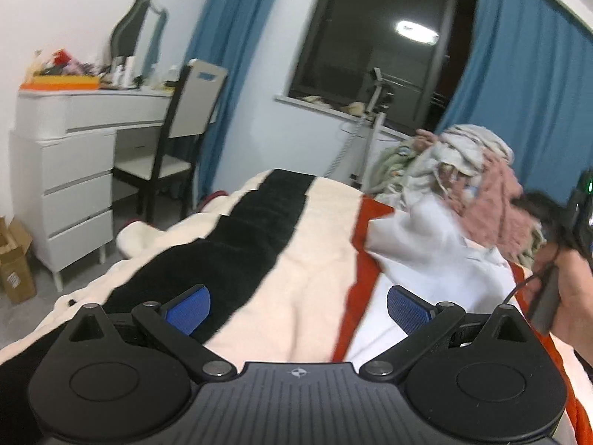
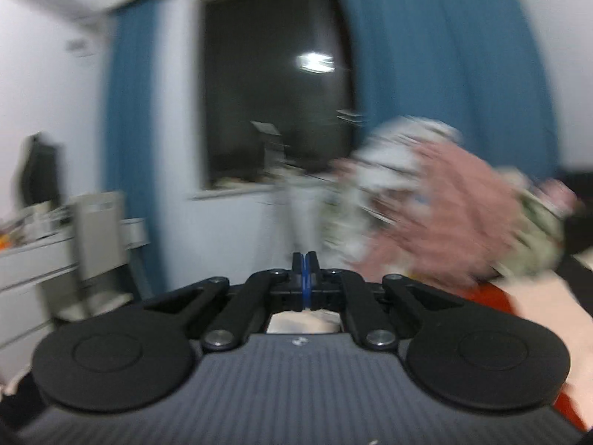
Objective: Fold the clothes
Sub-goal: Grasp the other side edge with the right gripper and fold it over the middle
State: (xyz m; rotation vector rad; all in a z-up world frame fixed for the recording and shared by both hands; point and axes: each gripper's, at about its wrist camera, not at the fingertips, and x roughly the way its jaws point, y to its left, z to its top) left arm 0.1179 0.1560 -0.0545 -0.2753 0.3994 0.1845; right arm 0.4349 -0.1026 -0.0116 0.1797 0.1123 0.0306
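Observation:
A white garment [image 1: 426, 256] lies spread on the bed, right of an orange-red stripe in the blanket. Behind it rises a pile of clothes [image 1: 467, 155] with a pink fuzzy piece [image 1: 493, 207] on its front. My left gripper [image 1: 296, 307] hovers low over the blanket, open, with nothing between its blue pads [image 1: 187, 309]. In the blurred right wrist view, my right gripper [image 2: 305, 267] is shut with its pads pressed together and no cloth seen between them. The same clothes pile [image 2: 441, 200] sits just ahead of it to the right. A hand [image 1: 570, 293] holds that tool at the right edge.
The bed carries a cream blanket [image 1: 307, 259] with a wide black stripe [image 1: 252, 230]. A white dresser [image 1: 74, 170] and a chair [image 1: 178, 129] stand at the left. Blue curtains [image 1: 519, 59] frame a dark window [image 1: 378, 37]. A cardboard box [image 1: 15, 259] sits on the floor.

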